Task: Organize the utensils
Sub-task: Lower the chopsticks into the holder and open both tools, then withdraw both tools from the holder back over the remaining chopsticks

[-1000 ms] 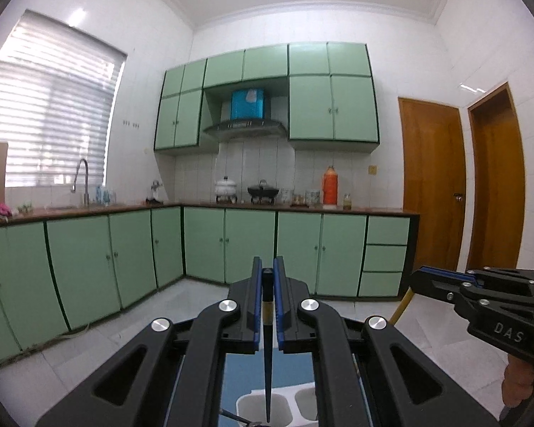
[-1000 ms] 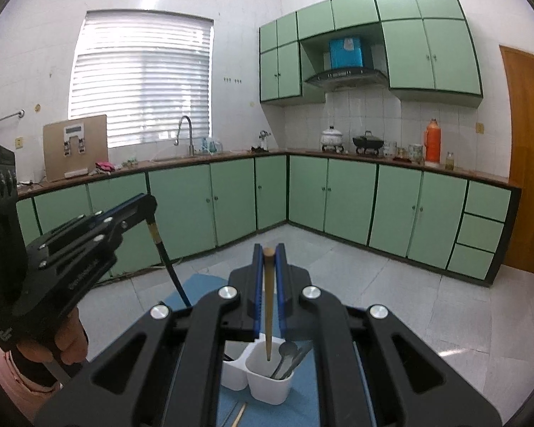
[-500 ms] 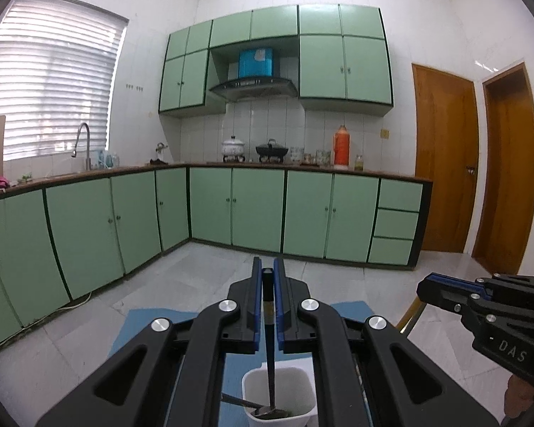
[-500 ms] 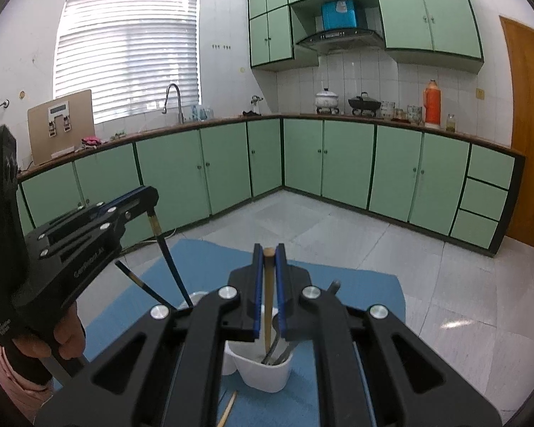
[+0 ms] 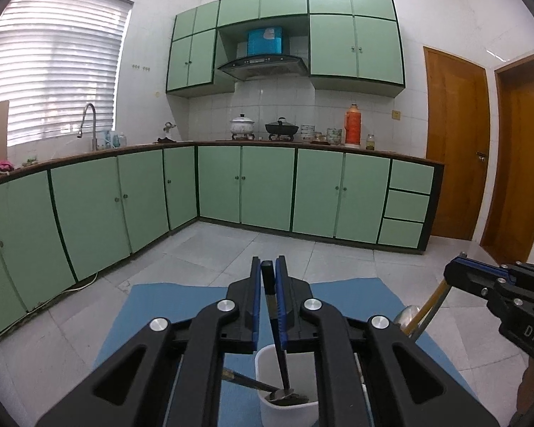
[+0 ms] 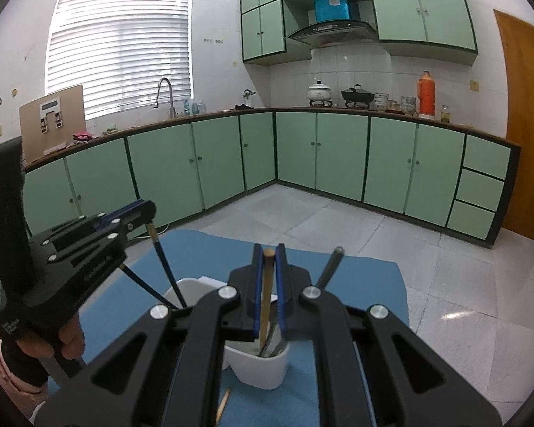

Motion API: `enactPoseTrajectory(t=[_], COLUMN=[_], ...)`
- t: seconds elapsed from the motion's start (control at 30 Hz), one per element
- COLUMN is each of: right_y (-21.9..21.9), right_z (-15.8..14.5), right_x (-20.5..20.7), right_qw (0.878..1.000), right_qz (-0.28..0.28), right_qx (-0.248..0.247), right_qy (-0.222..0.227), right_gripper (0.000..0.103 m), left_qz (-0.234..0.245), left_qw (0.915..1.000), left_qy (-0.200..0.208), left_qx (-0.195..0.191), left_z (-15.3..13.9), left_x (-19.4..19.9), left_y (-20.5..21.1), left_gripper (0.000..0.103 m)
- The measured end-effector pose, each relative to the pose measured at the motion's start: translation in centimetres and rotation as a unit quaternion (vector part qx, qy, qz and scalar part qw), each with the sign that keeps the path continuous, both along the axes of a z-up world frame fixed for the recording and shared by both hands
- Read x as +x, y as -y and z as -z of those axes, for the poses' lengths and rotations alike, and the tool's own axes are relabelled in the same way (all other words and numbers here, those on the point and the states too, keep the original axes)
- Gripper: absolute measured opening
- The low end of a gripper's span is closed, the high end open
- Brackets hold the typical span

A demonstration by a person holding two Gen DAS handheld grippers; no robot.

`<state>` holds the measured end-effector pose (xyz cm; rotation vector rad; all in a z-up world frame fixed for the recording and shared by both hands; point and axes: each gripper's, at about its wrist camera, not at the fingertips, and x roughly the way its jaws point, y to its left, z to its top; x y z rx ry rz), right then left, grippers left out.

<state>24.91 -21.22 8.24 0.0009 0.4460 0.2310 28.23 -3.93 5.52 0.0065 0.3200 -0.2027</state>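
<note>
1. Presently the left gripper [image 5: 267, 286] is clenched on a dark-handled utensil [image 5: 279, 348]. Its long axis runs steeply down from the jaws, and its lower end sits inside the white cup [image 5: 267, 359] just below and near.
2. Right gripper [image 6: 268, 284] is clenched on a wooden-handled utensil [image 6: 266, 299], near upright, with its lower end in the right-hand white cup [image 6: 263, 370] directly beneath.
3. Key relation, judged: each cup lies straight below its own gripper, along the utensil's axis. Letting go should therefore drop each piece in with no sideways shift needed.
4. A second dark utensil [image 5: 247, 380] leans from the left into the left cup. A grey handle [image 6: 329, 265] leans right out of the right cup. Either could be nudged on release.
5. Surface: both cups stand close together on a blue mat [image 6: 210, 249], which lies on pale floor tiles [image 6: 462, 267].
6. Room: kitchen with green cabinets [image 5: 267, 185] along the far wall, blinds at far left, and wooden doors at far right.
</note>
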Motion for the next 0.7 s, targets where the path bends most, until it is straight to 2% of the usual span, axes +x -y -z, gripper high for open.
enactPoseTrajectory(t=[0.1, 0.17, 0.23, 0.27, 0.47, 0.53, 0.7], right_y=[0.6, 1.0, 1.2, 1.4, 2.3, 2.7, 3.3], right_z=[0.2, 0.2, 0.3, 0.3, 0.1, 0.1, -0.2], right_x=[-0.2, -0.3, -0.7, -0.9, -2.0, -2.6, -4.3], right_qw=[1.000, 1.000, 1.000, 1.000, 0.999, 0.999, 0.998], right_qz=[0.009, 0.013, 0.017, 0.019, 0.031, 0.035, 0.043], right_qx=[0.006, 0.005, 0.005, 0.007, 0.014, 0.018, 0.025], right_qy=[-0.003, -0.001, 0.002, 0.003, 0.014, 0.018, 0.031], right_gripper=[0.007, 0.008, 0.010, 0.011, 0.031, 0.039, 0.058], left_qz=[-0.001, -0.001, -0.001, -0.001, -0.001, 0.000, -0.003], left_qw=[1.0000, 1.0000, 1.0000, 1.0000, 0.9999, 0.9998, 0.9992], left_qy=[-0.001, -0.001, 0.001, 0.004, 0.014, 0.021, 0.035], left_qx=[0.001, -0.001, -0.005, -0.007, -0.004, -0.007, -0.021], left_z=[0.0, -0.1, -0.2, -0.3, -0.9, -1.2, -1.7], left_x=[-0.2, -0.4, -0.7, -1.0, -1.9, -2.6, -4.5], left_y=[-0.2, -0.6, -0.8, -1.0, -1.3, -1.5, -2.3], left_gripper=[0.011, 0.019, 0.033, 0.035, 0.055, 0.065, 0.079])
